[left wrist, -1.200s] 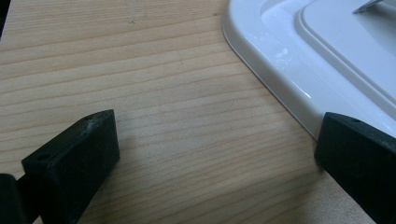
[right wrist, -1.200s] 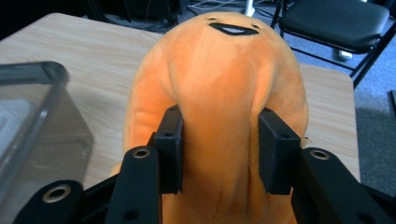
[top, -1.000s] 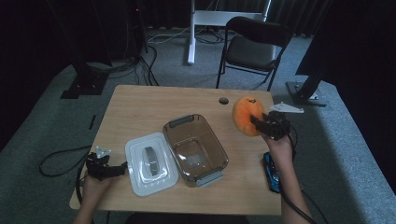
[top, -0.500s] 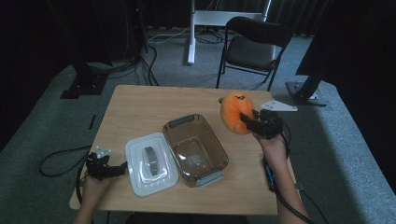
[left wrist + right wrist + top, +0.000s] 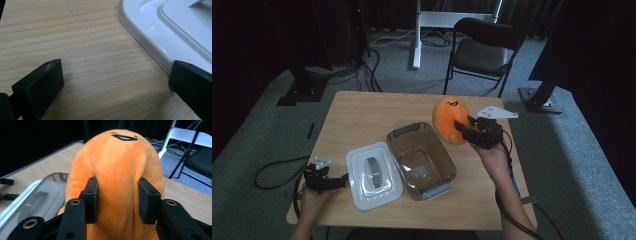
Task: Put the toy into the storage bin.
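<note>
We have the orange plush toy (image 5: 451,121) squeezed in our right gripper (image 5: 463,128), the open brown container (image 5: 421,159) lying at its eight o'clock, while our left gripper (image 5: 343,178) idles unclenched.

In your right gripper view the jaws cover the middle of the plush (image 5: 117,170), whose base is cut off at the bottom edge, while your left gripper view cuts off most of the lid (image 5: 172,32) at its right edge.
</note>
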Action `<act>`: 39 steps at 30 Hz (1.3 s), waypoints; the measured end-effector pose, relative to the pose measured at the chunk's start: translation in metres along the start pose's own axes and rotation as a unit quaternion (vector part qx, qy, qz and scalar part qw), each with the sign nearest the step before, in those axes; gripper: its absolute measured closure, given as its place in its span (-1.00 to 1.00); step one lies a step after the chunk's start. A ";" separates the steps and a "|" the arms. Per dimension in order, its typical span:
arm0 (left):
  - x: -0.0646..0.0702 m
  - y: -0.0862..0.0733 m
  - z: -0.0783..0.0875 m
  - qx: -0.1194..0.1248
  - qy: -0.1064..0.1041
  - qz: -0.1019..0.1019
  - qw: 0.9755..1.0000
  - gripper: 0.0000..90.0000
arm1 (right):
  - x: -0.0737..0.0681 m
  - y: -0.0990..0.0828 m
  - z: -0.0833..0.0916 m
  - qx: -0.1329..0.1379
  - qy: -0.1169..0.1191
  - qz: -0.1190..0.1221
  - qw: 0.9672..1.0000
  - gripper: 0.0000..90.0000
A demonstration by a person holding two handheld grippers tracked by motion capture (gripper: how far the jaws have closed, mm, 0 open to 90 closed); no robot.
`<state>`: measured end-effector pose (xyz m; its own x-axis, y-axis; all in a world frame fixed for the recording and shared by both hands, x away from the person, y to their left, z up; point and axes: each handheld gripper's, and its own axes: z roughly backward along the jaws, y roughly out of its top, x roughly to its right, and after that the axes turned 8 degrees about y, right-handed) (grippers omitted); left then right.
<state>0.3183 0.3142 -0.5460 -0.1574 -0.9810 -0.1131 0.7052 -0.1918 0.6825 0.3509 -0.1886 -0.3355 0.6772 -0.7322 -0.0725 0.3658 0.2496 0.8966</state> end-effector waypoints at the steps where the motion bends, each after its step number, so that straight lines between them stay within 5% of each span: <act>1: 0.000 0.000 0.000 0.000 0.000 0.000 1.000 -0.99 | -0.002 0.000 -0.001 0.000 0.003 0.002 1.000 0.28; 21: 0.000 0.000 0.000 0.000 0.000 0.000 1.000 -0.99 | -0.039 0.005 -0.027 -0.012 0.064 0.031 0.997 0.28; 39: 0.000 0.000 0.000 0.000 -0.001 0.000 1.000 -0.99 | -0.051 -0.006 -0.062 -0.046 0.092 0.029 0.994 0.28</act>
<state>0.3183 0.3142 -0.5460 -0.1584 -0.9809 -0.1125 0.7055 -0.1922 0.6822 0.3538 -0.1130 -0.3642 0.8007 -0.5892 -0.1084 0.3739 0.3501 0.8588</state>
